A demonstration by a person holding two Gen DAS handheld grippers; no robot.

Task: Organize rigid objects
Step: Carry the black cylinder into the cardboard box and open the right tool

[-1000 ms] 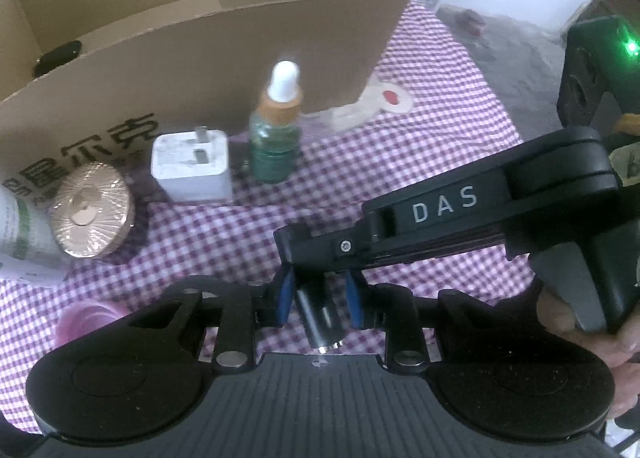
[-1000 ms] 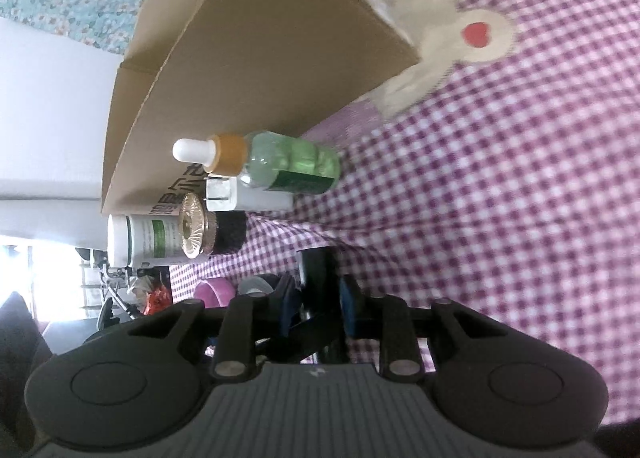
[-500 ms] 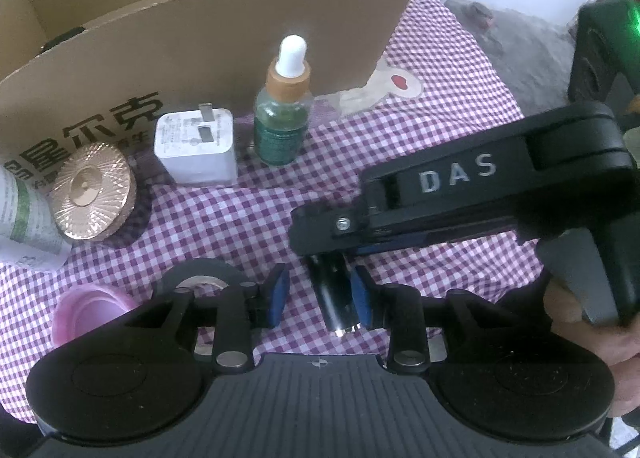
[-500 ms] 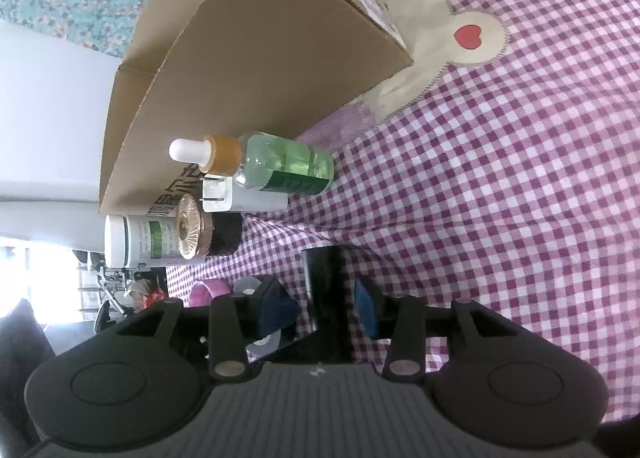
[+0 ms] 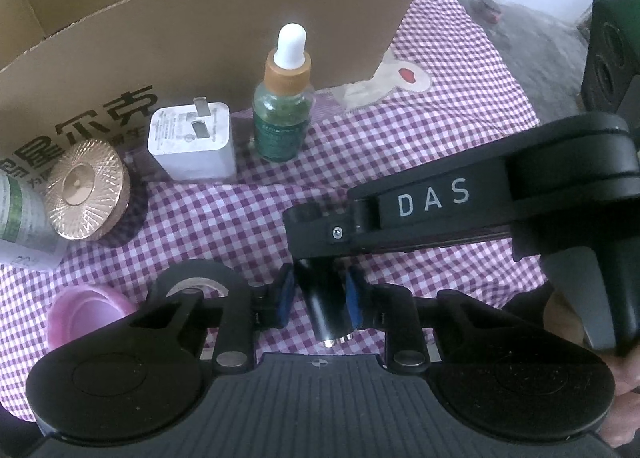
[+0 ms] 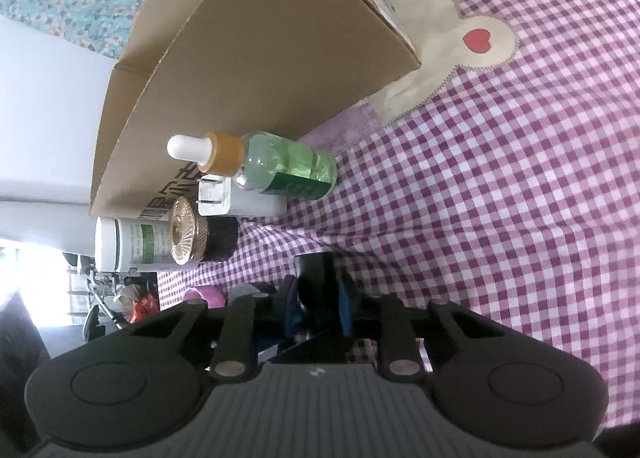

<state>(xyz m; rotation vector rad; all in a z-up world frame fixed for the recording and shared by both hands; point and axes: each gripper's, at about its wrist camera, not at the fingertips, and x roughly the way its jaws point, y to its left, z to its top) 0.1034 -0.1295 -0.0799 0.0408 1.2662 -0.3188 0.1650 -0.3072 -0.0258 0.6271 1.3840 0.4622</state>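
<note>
- Black cylinder [image 5: 326, 310], short, with a metal tip: the item in hand, held clear above the cloth between both tools. Judged a hand-over from one tool to the other.
- Left gripper [image 5: 320, 294]: jaws closing, blue pads set either side of the cylinder's body and seemingly touching it.
- Right gripper [image 6: 318, 294]: jaws closing over the cylinder's upper end, pads against it as far as can be told. White lettering on its arm reads "DAS".
- Cardboard box [image 5: 200, 18]: open-topped, standing behind the row, the likely destination. Dark print on its wall shows the characters "星尔克", with smaller characters below too blurred to read.
- Dropper bottle [image 5: 283, 114]: upright, green glass, tan collar, white bulb. Dark green label, text illegible.
- White plug adapter [image 5: 192, 146]: prongs up, just beside the bottle. Grey print too small to read.
- Gold-lidded jar [image 5: 86, 194] and white bottle [image 5: 20, 210] with a green label: close together at the left end of the row. Label not readable.
- Black tape roll [image 5: 196, 282] and pink cup [image 5: 88, 310]: nearest the camera, unsorted.
- Purple gingham cloth [image 5: 400, 130]: covers the work surface and bears a cream appliqué with a red heart.
</note>
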